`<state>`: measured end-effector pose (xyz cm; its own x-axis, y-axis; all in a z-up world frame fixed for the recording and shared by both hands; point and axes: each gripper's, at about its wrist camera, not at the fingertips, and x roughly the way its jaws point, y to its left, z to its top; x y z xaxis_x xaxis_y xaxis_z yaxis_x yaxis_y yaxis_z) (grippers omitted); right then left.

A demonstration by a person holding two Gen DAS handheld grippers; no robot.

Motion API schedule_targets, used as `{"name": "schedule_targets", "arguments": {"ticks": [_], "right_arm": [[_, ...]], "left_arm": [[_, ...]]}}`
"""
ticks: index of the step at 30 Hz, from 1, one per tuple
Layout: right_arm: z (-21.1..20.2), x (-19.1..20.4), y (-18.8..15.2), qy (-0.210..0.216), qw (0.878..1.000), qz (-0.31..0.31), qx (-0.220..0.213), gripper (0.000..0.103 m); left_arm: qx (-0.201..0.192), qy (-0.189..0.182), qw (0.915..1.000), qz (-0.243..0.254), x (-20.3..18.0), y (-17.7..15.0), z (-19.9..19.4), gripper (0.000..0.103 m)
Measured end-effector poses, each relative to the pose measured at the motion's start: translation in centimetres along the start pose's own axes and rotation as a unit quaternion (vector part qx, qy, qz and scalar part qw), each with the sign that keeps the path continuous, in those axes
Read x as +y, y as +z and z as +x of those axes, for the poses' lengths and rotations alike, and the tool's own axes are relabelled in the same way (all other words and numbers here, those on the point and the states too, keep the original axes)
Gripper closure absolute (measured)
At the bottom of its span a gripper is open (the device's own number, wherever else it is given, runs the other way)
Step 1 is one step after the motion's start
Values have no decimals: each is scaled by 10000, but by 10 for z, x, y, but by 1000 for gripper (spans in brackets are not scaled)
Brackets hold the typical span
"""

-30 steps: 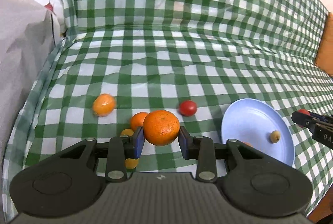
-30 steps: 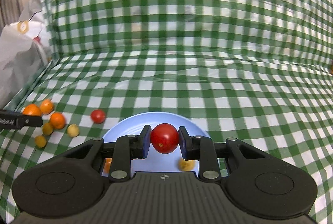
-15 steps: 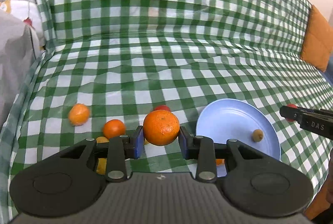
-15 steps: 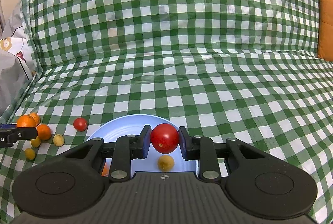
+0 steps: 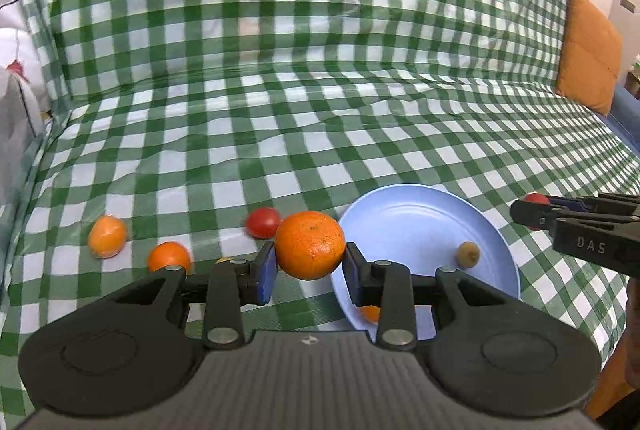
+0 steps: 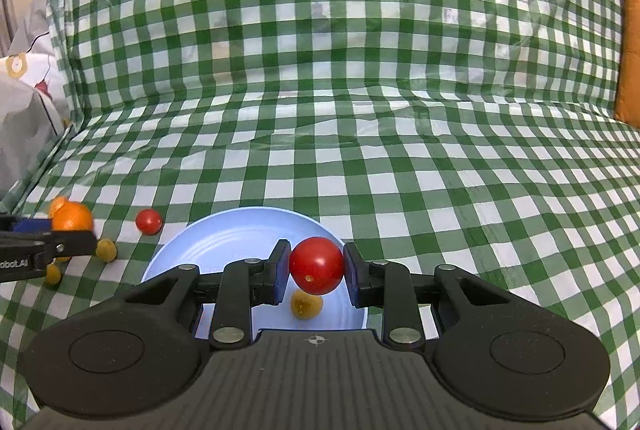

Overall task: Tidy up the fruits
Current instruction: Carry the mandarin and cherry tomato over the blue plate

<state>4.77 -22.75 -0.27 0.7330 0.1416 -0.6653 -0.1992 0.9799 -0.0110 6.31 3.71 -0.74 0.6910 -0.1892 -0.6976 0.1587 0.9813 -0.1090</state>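
My left gripper point(image 5: 310, 266) is shut on a large orange point(image 5: 310, 245) and holds it just left of the light blue plate point(image 5: 404, 226). My right gripper point(image 6: 316, 270) is shut on a red tomato point(image 6: 317, 265) above the plate point(image 6: 224, 250). A small yellow-brown fruit point(image 5: 468, 254) lies on the plate; it also shows in the right wrist view point(image 6: 306, 304). An orange piece point(image 5: 370, 312) lies on the plate's near side, partly hidden by my left fingers. Another red tomato point(image 5: 263, 222) and two small oranges point(image 5: 107, 236) point(image 5: 169, 257) lie on the cloth to the left.
A green-and-white checked cloth point(image 5: 320, 110) covers the seat and backrest. An orange cushion point(image 5: 590, 50) stands at the far right. A grey-white bag point(image 6: 24, 118) lies at the left edge. Small yellow fruits point(image 6: 106, 249) lie left of the plate.
My left gripper has carried the orange to the right, toward the plate. My right gripper has stayed over the plate with the tomato, shifting slightly.
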Motion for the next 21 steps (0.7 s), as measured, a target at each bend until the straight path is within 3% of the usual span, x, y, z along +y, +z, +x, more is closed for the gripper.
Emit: {"name": "schedule_targets", "arguments": {"ticks": [21], "right_arm": [[7,16,-8,424,9966,-618,339,73]], "left_arm": [[-220,-306,9993,86,-43,9,21,64]]}}
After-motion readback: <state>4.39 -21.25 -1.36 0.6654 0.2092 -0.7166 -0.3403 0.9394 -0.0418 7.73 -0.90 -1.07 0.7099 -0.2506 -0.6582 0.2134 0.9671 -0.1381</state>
